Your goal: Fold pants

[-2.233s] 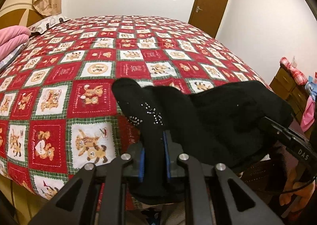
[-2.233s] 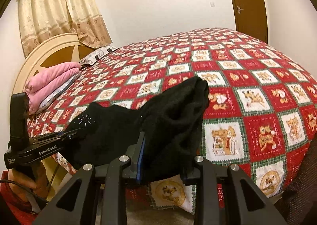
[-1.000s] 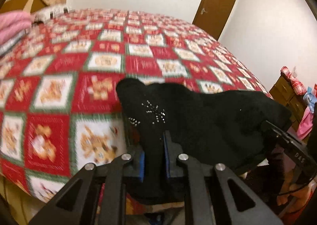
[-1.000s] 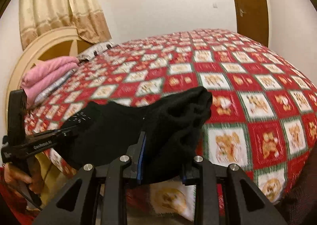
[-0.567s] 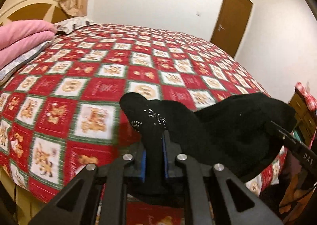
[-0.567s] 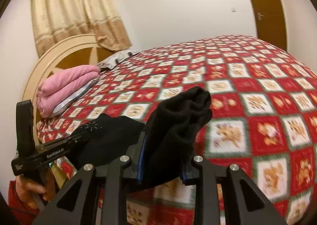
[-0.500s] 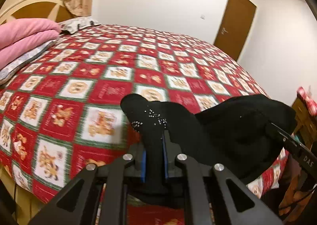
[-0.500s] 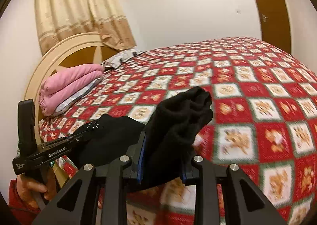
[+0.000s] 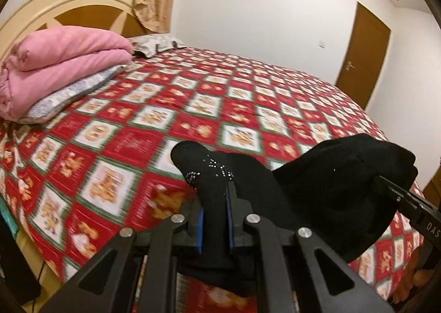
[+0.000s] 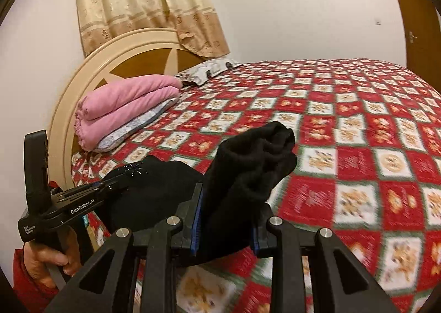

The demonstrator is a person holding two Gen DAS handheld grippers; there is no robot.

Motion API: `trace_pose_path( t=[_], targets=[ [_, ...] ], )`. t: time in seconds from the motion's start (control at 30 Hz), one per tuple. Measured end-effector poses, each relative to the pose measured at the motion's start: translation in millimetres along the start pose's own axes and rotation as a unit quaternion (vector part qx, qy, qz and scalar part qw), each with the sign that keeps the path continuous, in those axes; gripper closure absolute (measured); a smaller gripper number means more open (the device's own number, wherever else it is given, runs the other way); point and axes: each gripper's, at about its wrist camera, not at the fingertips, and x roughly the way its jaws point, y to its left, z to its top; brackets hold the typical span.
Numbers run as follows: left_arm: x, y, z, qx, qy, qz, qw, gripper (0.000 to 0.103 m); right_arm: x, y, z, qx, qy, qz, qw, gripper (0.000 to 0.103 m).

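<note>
- The left tool [image 9: 214, 219] is clamped on a bunched end of the black pants [image 9: 325, 191], the end that carries a scatter of small shiny studs; cloth fills the gap between its blue pads and spills over the top.
- The right tool [image 10: 224, 226] grips the other bunched end of the pants, a thick wad that stands up past its pads and flops toward the bed.
- Between the two tools the pants hang as one dark, slack swag, held up off the quilt [image 10: 358, 147] near the bed's near edge; no part looks laid flat yet.
- The step in hand looks like carrying the garment out over the bed to spread it. To do it well, both tools should probably draw apart until the slack goes, keep level with each other, and lower the cloth so the hanging middle lands first without a twist.
- The thick wads in each grip suggest several layers are caught, so a release may leave lumps that need smoothing.
- Measured from the pants, the quilt beyond them lies bare and wide toward the far wall and the door [image 9: 361, 56].
- Well apart from the pants, toward the headboard [image 10: 115, 62], sits a folded pink blanket [image 10: 124, 109] with a pillow [image 10: 209, 69] behind it.
- The bed's near edge drops away just below the pants, so cloth set down too close could slide off.
</note>
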Motion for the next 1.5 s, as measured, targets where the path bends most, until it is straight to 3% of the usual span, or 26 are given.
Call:
trace_pose_path(
  t=[0.23,0.47,0.67,0.77,1.0,1.13,1.3,1.37,1.43,1.5],
  targets=[
    [8,34,31,-0.013,-0.025,0.039,0.9988,0.09,39,21,34,-0.01,-0.022,0.026,0.999,0.075],
    [21,49,55,0.006,-0.06,0.097,0.9935,0.09,80,30,59,-0.042,-0.046,0.03,0.998,0.075],
    [69,61,36,-0.006,0.003,0.095,0.9954,0.09,139,-1,26,-0.024,0.029,-0.008,0.999,0.075],
    [86,66,21,-0.007,0.028,0.105,0.994,0.09,149,-20,12,-0.011,0.048,-0.016,0.999,0.075],
    [96,86,4,-0.03,0.063,0.082,0.9942,0.088,159,-22,-3,-0.037,0.082,-0.029,0.996,0.075],
    [94,92,0,-0.024,0.069,0.068,0.995,0.08,160,-32,-7,-0.016,0.093,-0.015,0.995,0.074],
    [87,105,-10,-0.053,0.077,0.055,0.9941,0.065,159,-38,-13,0.001,0.098,-0.004,0.995,0.071],
    [85,107,-17,-0.055,0.068,0.067,0.9939,0.045,158,-40,-14,0.008,0.1,-0.002,0.995,0.066],
    [84,112,-21,-0.059,0.057,0.094,0.9922,0.026,158,-45,-15,0.02,0.106,-0.01,0.994,0.045],
    [85,118,-24,-0.072,0.054,0.1,0.9909,0.017,154,-56,-17,0.046,0.107,0.009,0.993,0.042]
  ],
)
